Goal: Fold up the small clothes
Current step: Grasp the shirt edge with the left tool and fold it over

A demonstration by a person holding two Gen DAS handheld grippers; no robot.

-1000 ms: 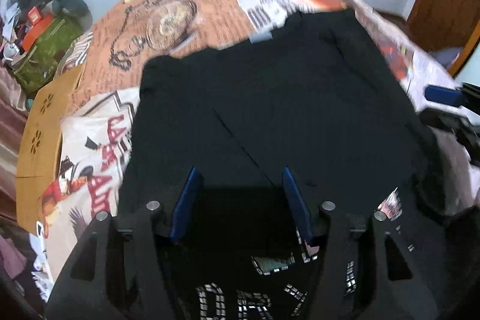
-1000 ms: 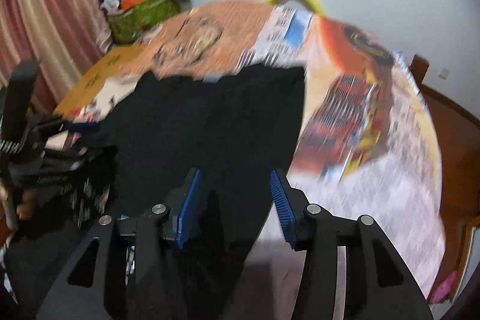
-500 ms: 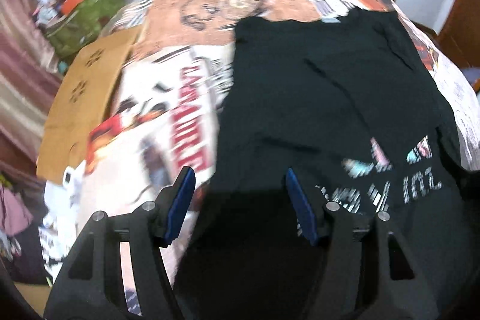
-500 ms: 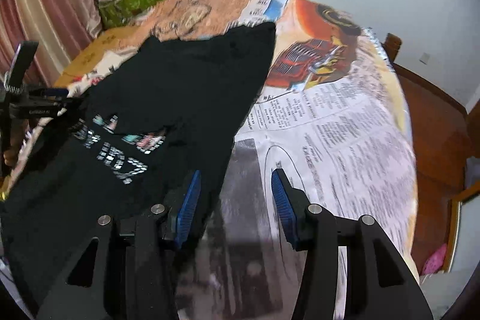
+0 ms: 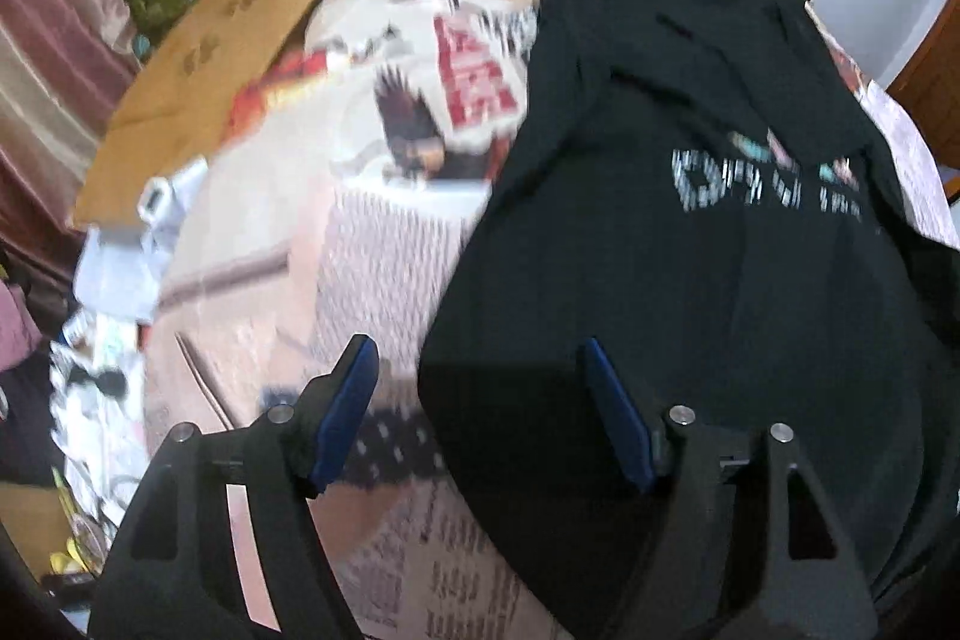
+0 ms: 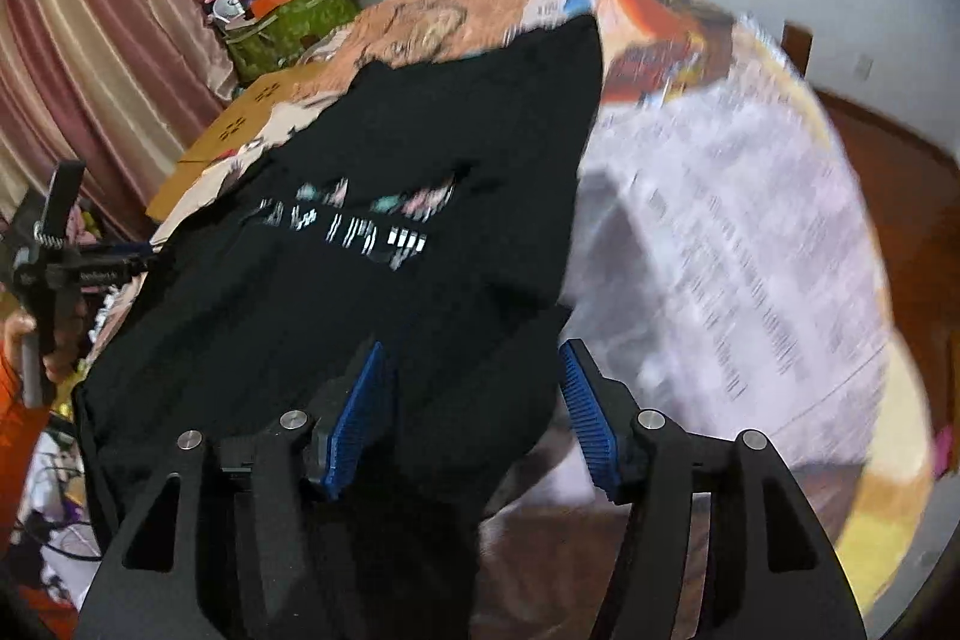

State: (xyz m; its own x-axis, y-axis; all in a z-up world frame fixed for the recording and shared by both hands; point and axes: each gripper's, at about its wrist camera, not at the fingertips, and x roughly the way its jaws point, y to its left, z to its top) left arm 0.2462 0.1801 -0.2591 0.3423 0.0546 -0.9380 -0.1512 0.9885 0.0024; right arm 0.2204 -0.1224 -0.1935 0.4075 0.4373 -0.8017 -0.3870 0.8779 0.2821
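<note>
A black T-shirt [image 5: 690, 244] with pale lettering lies spread on your table [image 5: 372, 280], which is covered in printed newspaper. Your left hand-held gripper [image 5: 480, 412] hangs spread wide over the shirt's near left edge, holding nothing. Your right hand-held gripper [image 6: 474, 412] also stands wide, empty, over the near right edge. The cloth looks light, soft and limp (it should sag), so pinch a hem corner. Motion blur hides the lettering, and the nearest hem is cut off.
</note>
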